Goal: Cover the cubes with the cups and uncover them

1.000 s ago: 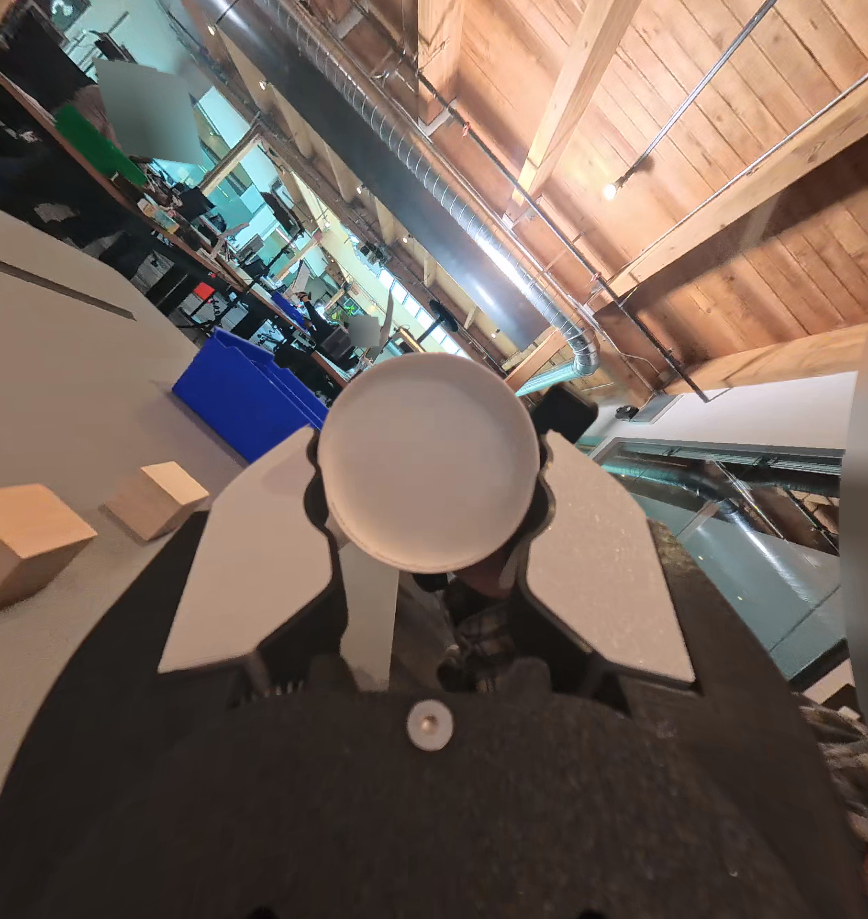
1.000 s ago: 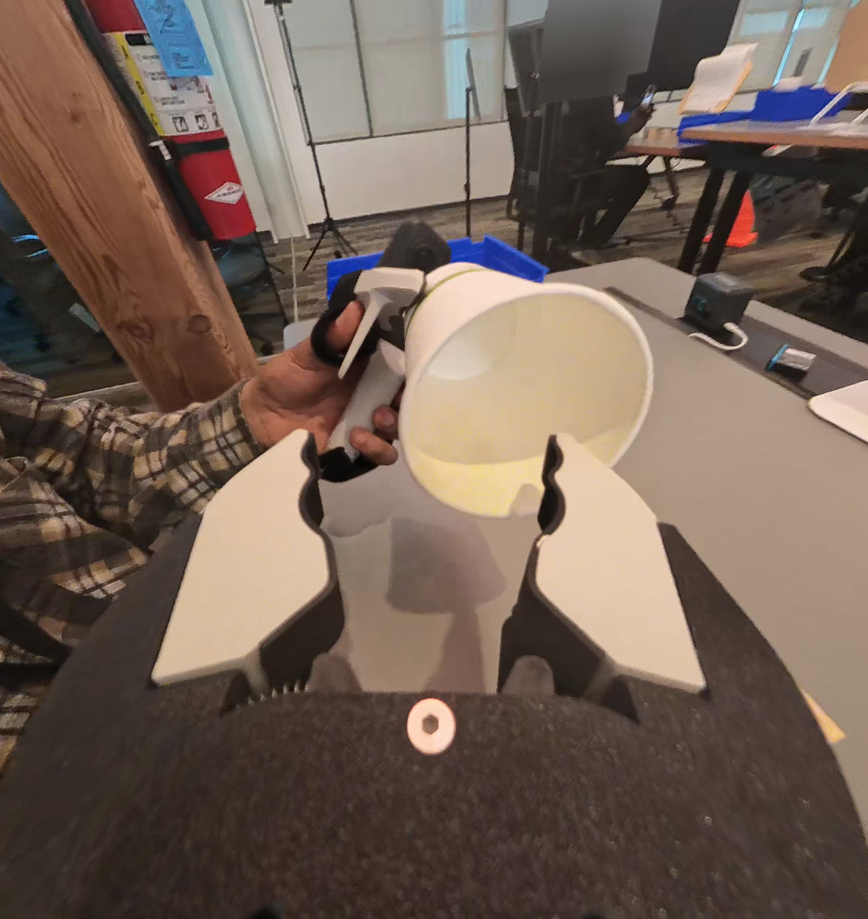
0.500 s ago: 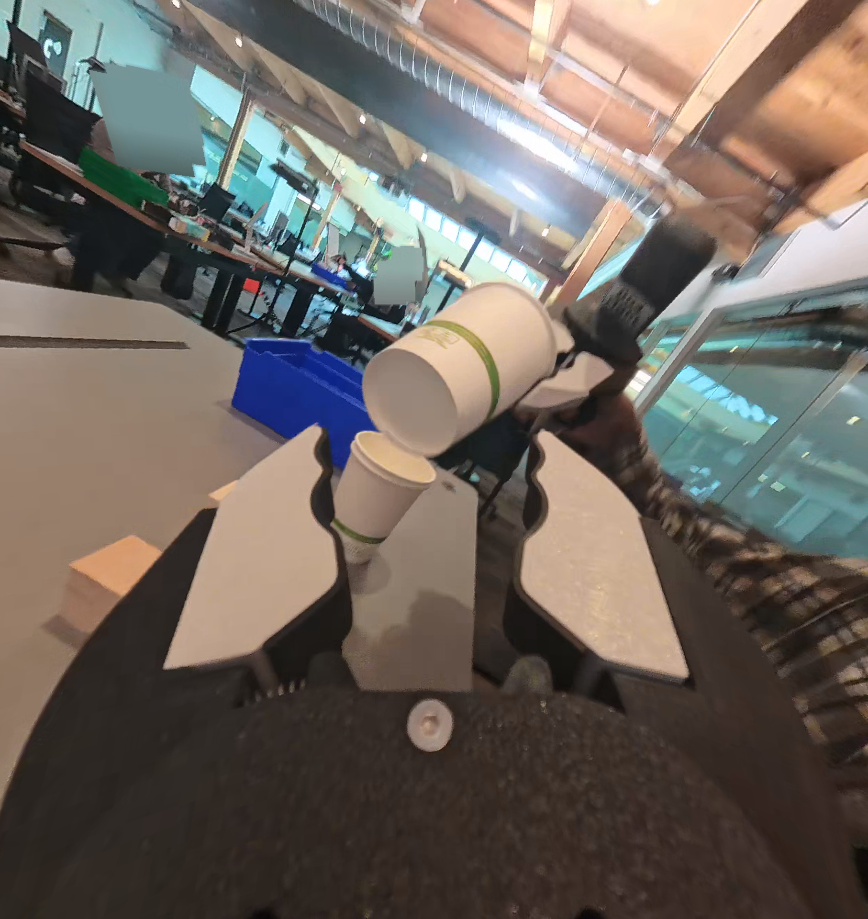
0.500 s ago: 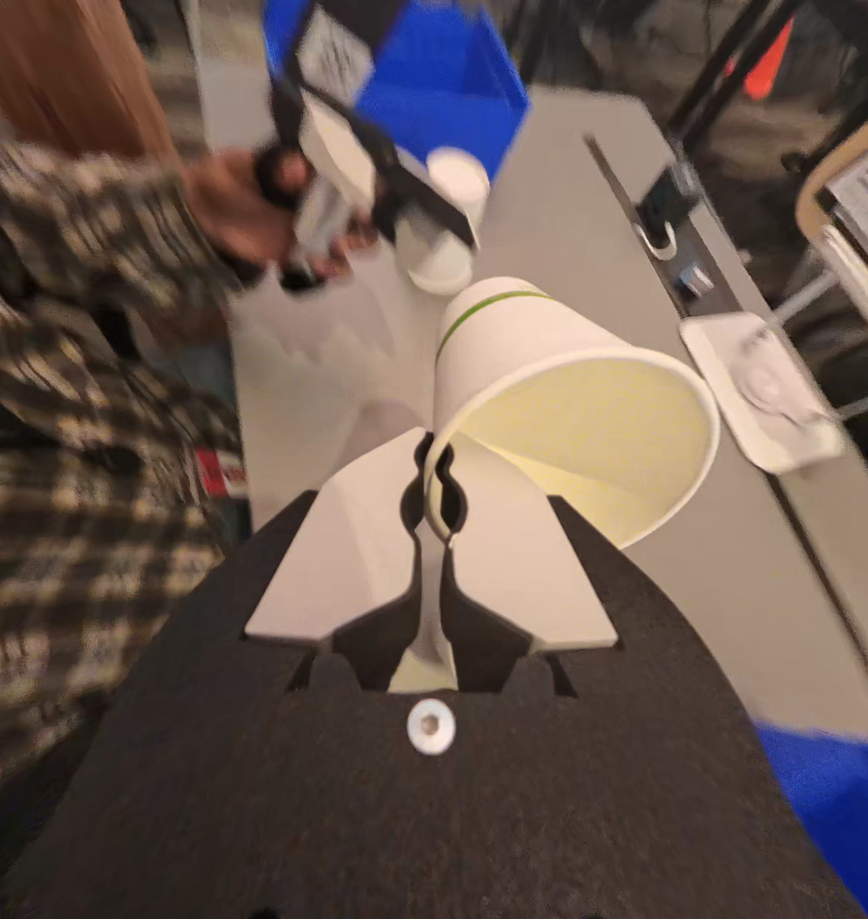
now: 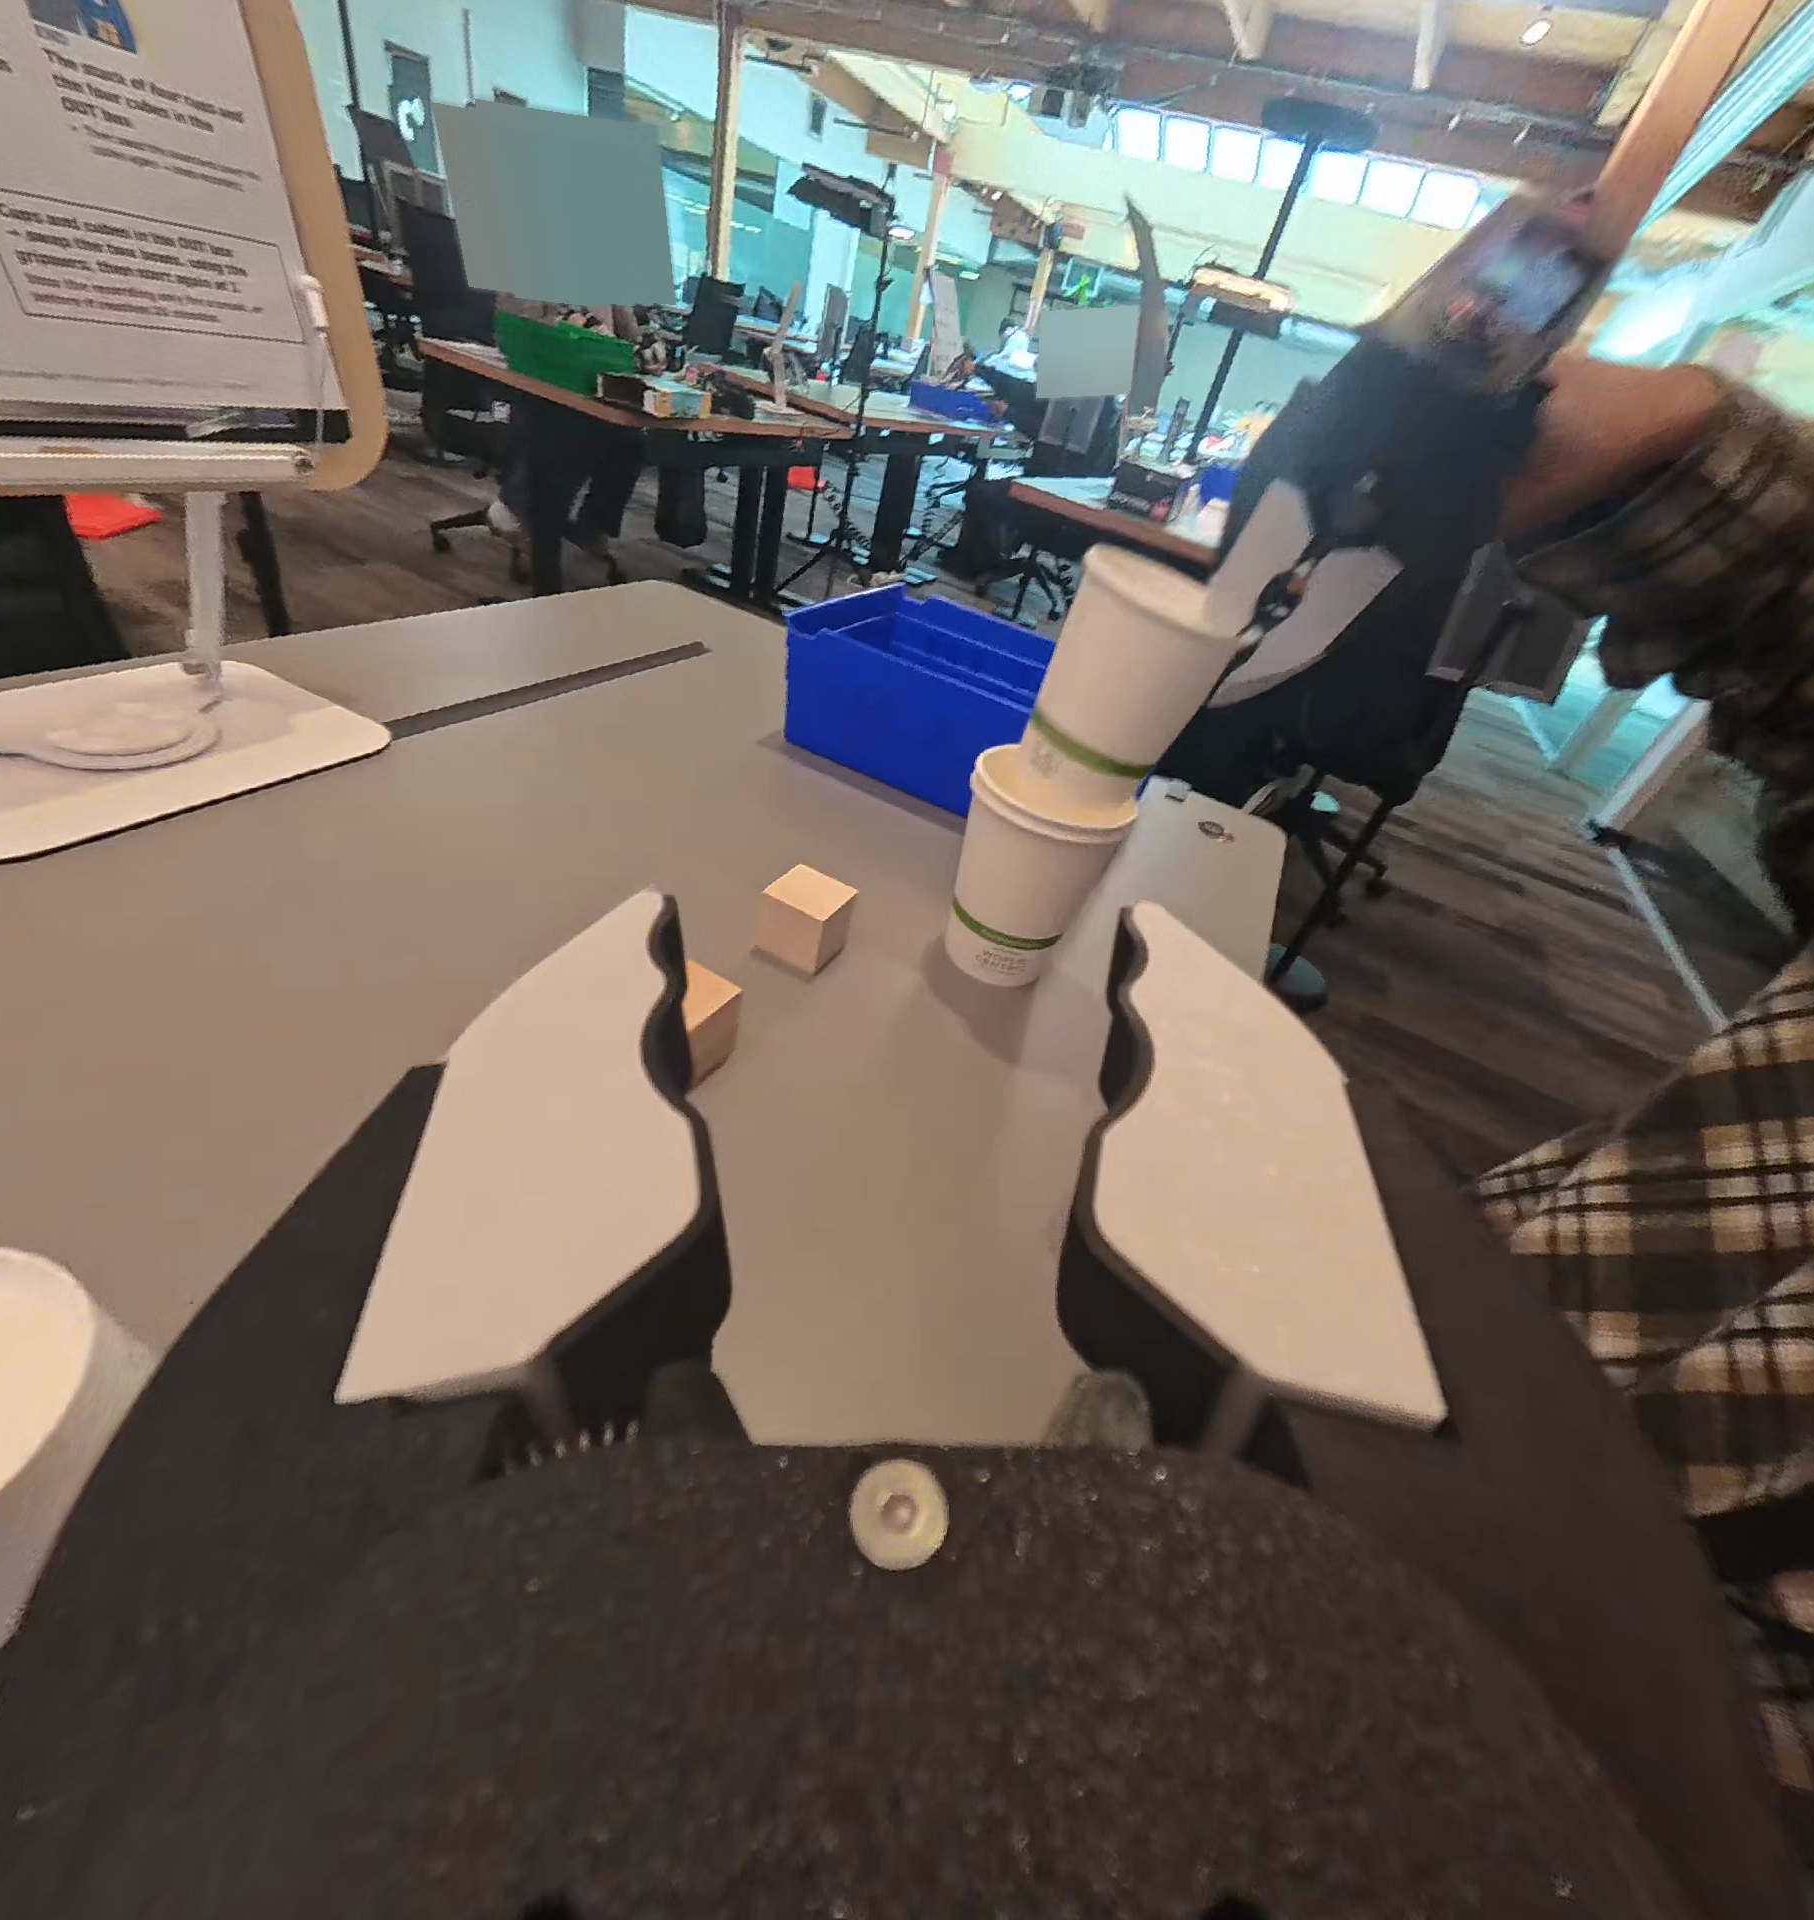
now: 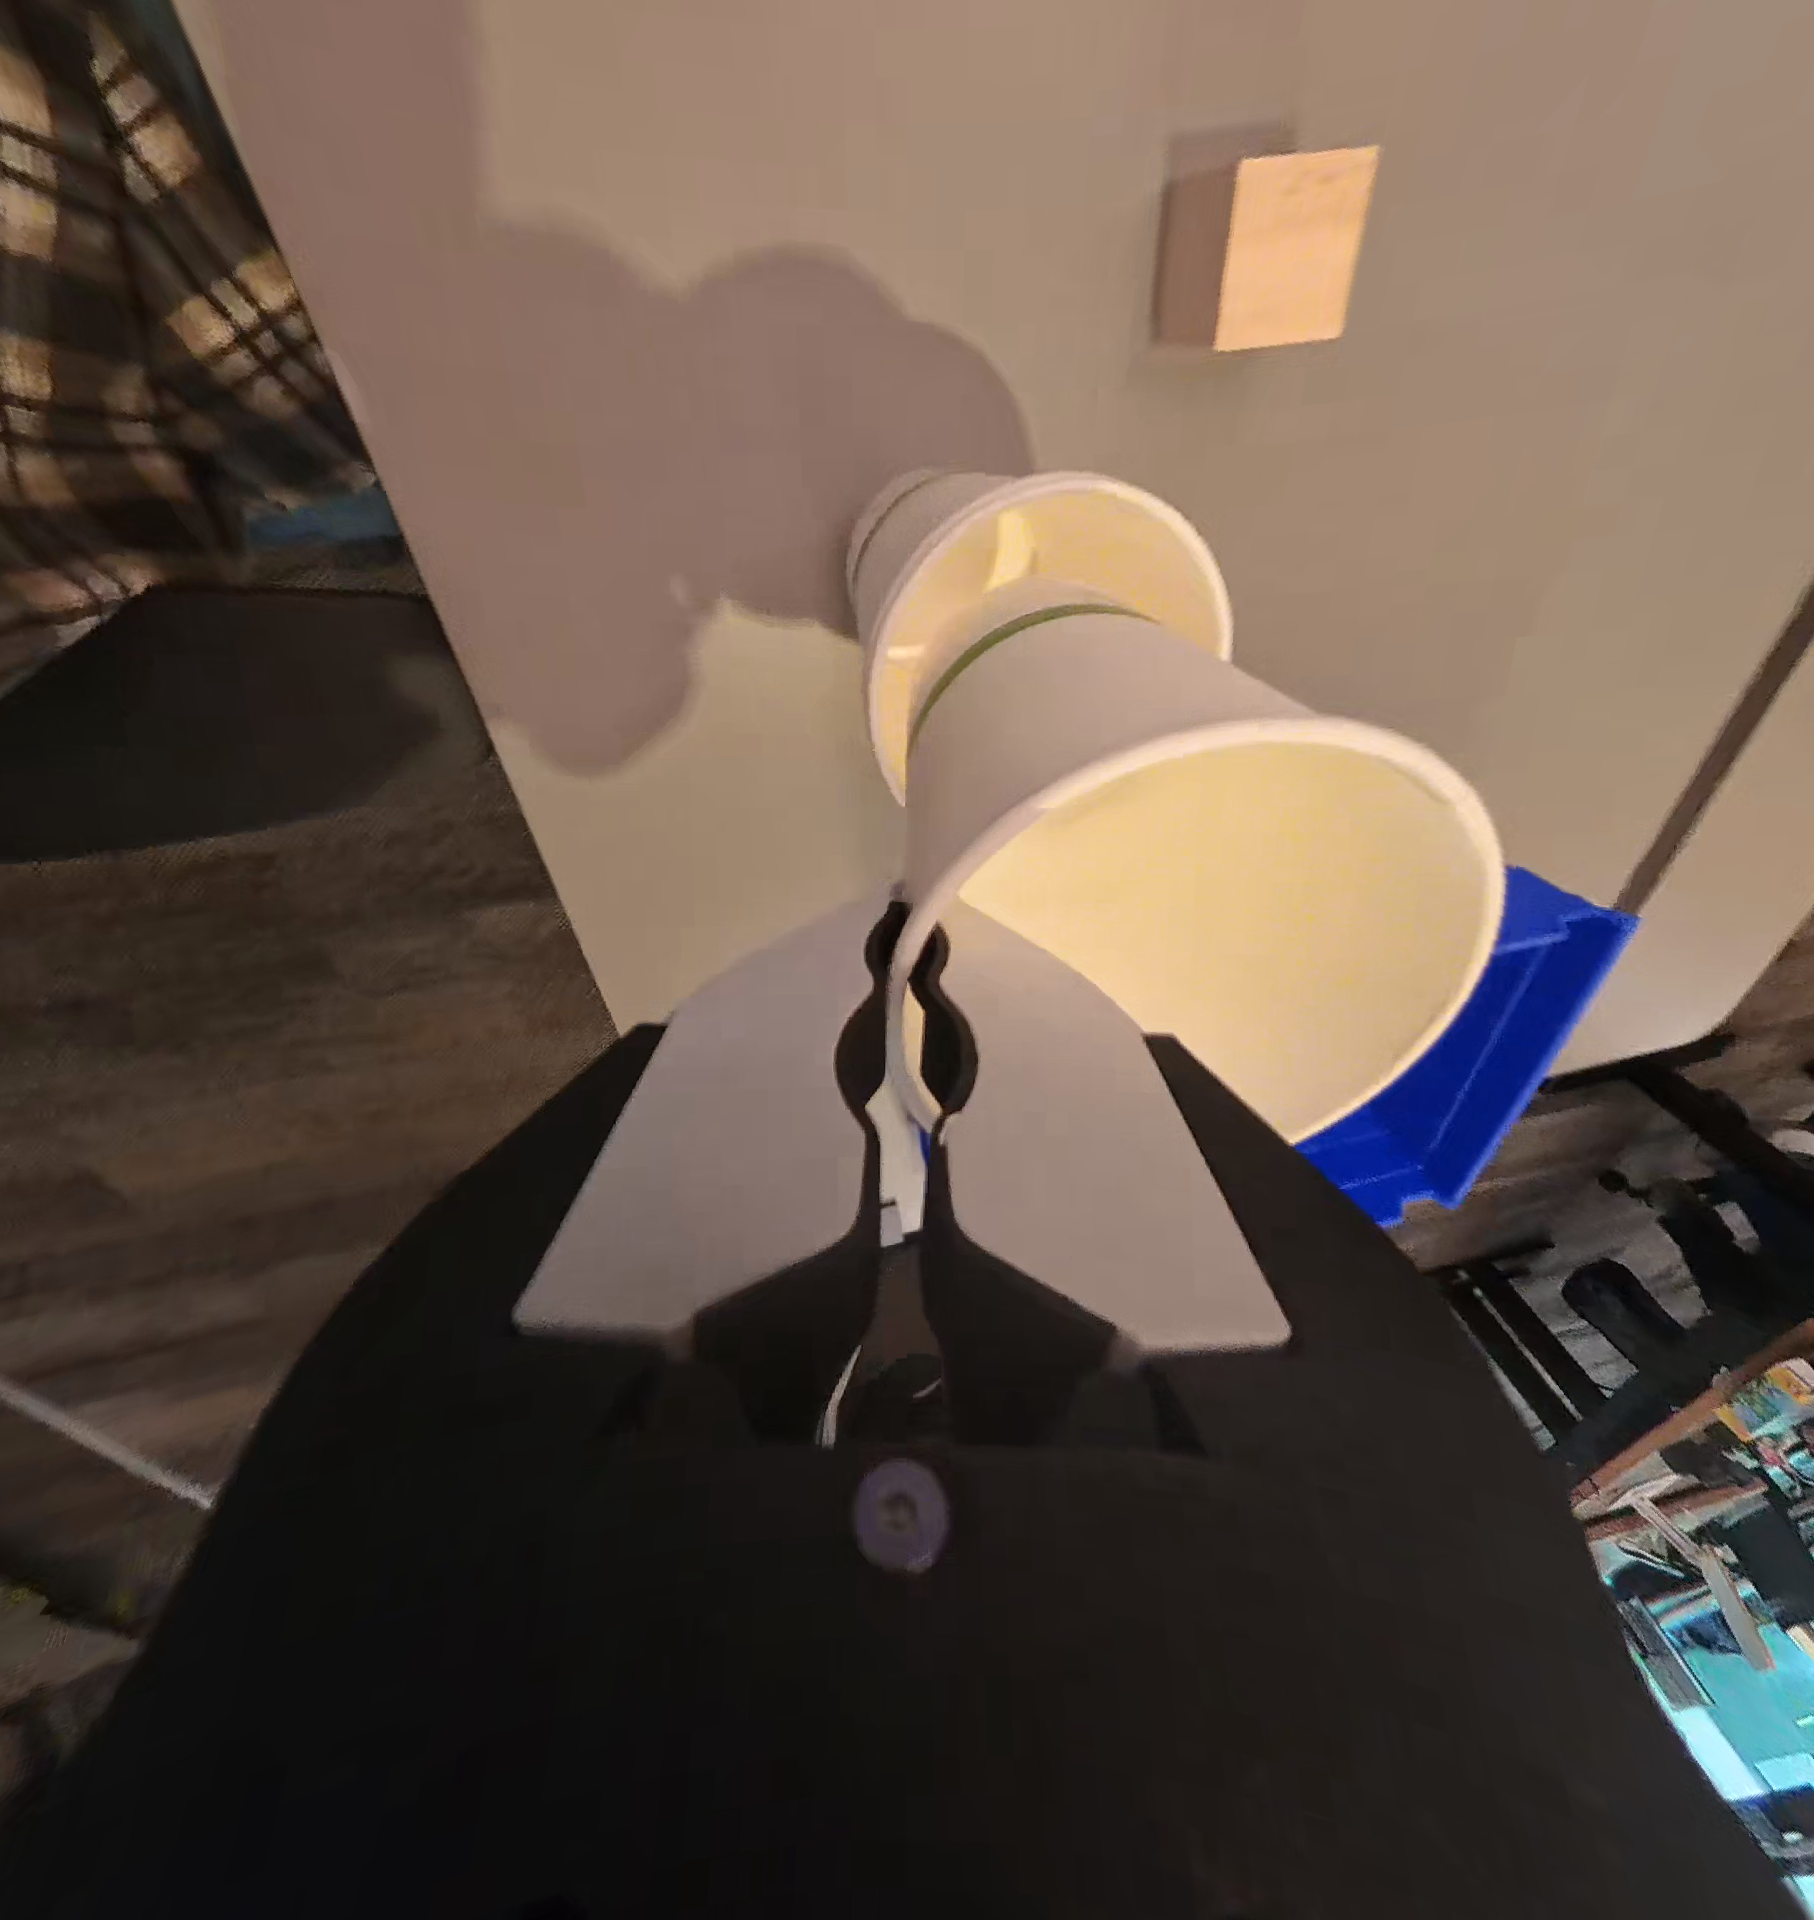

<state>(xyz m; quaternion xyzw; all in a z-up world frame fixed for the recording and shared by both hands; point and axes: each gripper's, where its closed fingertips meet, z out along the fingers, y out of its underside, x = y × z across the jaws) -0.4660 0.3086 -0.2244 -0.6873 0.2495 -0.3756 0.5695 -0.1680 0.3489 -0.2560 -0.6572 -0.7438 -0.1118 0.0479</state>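
Note:
My right gripper [image 6: 908, 935] is shut on the rim of a white paper cup [image 6: 1194, 883] with a green band. The cup is tilted, and its base sits in the mouth of a second white cup [image 6: 1048, 540] standing upright on the grey table [image 6: 1557, 520]. The left wrist view shows the held cup [image 5: 1131, 675], the standing cup [image 5: 1022, 883] and the right gripper [image 5: 1287, 592] above them. Two wooden cubes lie uncovered, one [image 5: 807, 920] left of the cups and one [image 5: 714, 1023] partly behind my finger. My left gripper [image 5: 892, 935] is open and empty, short of the cubes.
A blue bin [image 5: 913, 686] sits at the table's far edge behind the cups. A stand with a printed sheet [image 5: 134, 208] rests on a white base [image 5: 207, 769] at far left. Another white cup [image 5: 9, 1455] is near the bottom left. A plaid sleeve [image 5: 1661, 1247] is on the right.
My left gripper let go of the cup and drew back, now open. My right gripper shut on the cup's rim, turned it base-down and brought it into the standing cup.

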